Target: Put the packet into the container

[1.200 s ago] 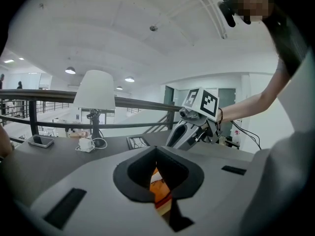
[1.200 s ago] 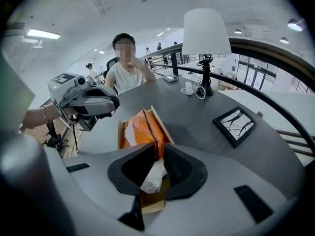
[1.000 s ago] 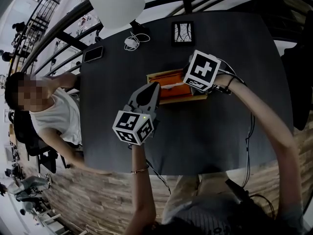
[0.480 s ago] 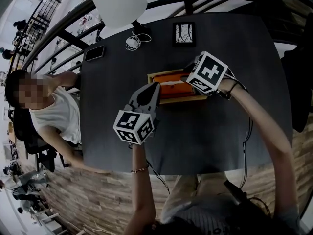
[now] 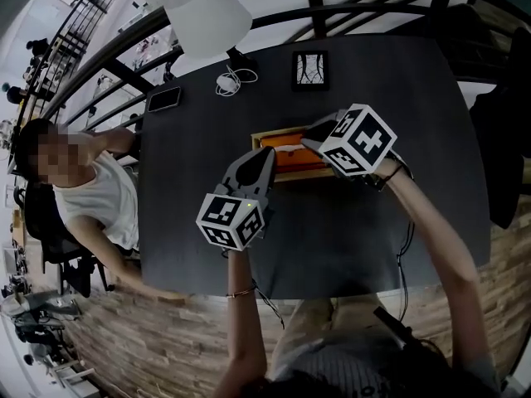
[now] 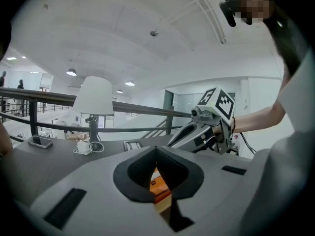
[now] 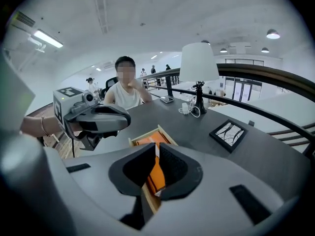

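A shallow wooden container (image 5: 278,131) lies mid-table with an orange packet (image 5: 299,157) flat inside it. My right gripper (image 5: 307,138) hovers over the container's far right part, pointing left. Its jaws are closing to a narrow slit. In the right gripper view (image 7: 157,149) the packet (image 7: 150,141) shows through that slit, lying below in the container (image 7: 143,134), and the pads do not press on it. My left gripper (image 5: 267,151) points at the container's near left corner, shut and empty. The orange packet (image 6: 158,183) also appears behind the left gripper (image 6: 156,151) in its own view.
At the table's far side stand a white lamp (image 5: 207,15), a phone (image 5: 163,99), a charger with coiled cable (image 5: 228,81) and a framed picture (image 5: 310,70). A person (image 5: 99,197) sits at the left edge. A railing runs behind the table.
My right gripper has drawn back to the right, from over the container's middle towards its right end. The left gripper has stayed where it was.
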Tool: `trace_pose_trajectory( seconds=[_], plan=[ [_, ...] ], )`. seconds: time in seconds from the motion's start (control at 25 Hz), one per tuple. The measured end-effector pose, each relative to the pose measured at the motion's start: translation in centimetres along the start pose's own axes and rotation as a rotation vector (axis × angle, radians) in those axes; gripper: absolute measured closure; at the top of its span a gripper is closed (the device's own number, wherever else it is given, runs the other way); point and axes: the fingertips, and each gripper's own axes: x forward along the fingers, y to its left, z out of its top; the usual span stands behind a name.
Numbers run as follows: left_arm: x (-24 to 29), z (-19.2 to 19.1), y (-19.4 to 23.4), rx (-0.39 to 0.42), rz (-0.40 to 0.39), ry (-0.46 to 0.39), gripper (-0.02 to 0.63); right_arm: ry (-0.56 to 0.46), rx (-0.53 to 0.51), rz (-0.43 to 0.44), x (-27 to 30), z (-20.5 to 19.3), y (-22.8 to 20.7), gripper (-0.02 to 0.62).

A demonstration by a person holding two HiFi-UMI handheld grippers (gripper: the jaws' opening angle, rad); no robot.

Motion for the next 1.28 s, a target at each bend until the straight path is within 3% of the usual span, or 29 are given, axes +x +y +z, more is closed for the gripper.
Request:
trace_pose_trajectory(
  seconds=[0.12,0.64,1.28],
  plan=[
    [-0.5,0.5,-0.6,-0.003,-0.003,-0.018,0.598,-0.057,0.01,-0.012,-0.8,0.3,1.4,0.581],
    [-4.0,2.9,-4.6,0.033,-0.045,-0.072,0.598,-0.312,0.018,-0.067,-6.4,3.6,5.9,0.584],
    [-6.6,3.4,-8.1,0.077,-0.09,-0.081,0.598,-0.451,0.058,-0.074,-10.6,2.3,10.3,0.584]
  ],
)
